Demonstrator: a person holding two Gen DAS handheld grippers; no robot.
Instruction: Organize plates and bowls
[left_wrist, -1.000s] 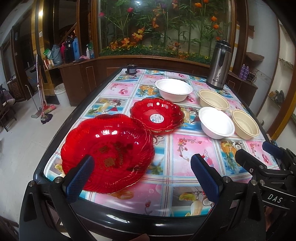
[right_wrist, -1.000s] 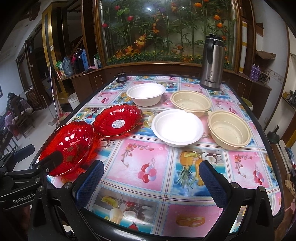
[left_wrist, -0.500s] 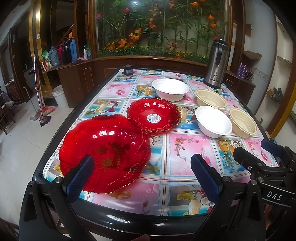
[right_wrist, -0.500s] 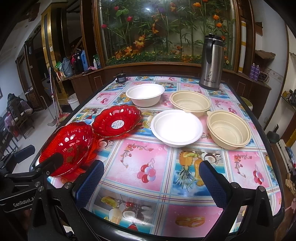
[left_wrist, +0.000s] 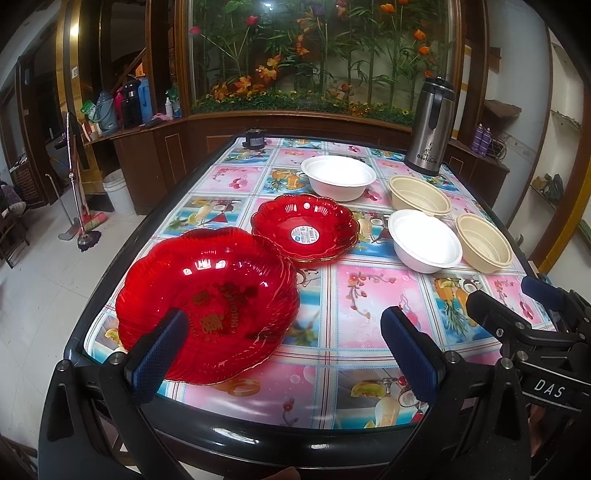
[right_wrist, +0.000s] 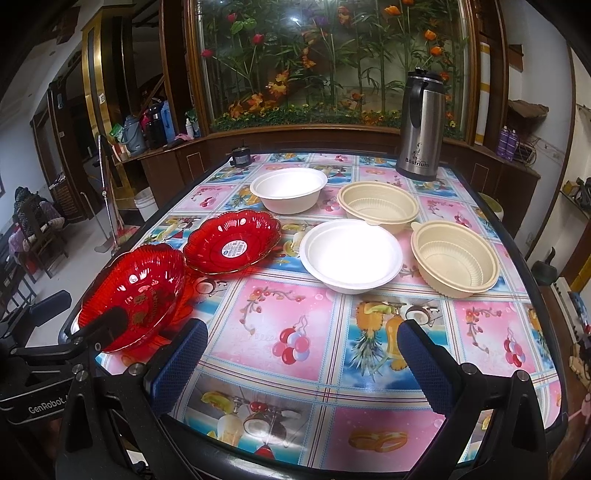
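Both grippers hover with fingers apart, empty; left gripper (left_wrist: 284, 345) just before the big red plate (left_wrist: 207, 304) (near worktop (left_wrist: 347, 314) corner); right gripper (right_wrist: 301, 356) short of the white bowl (right_wrist: 351, 254).

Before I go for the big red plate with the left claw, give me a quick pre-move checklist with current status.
1. Left claw open and empty: ok.
2. Right claw open and empty: ok.
3. Big red plate lies flat on the table: cannot tell; its near rim seems to overhang the edge.
4. Big plate free of the small red plate: not ok; rims overlap or touch.
5. White bowls and beige bowls unstacked, clear of the path: ok.
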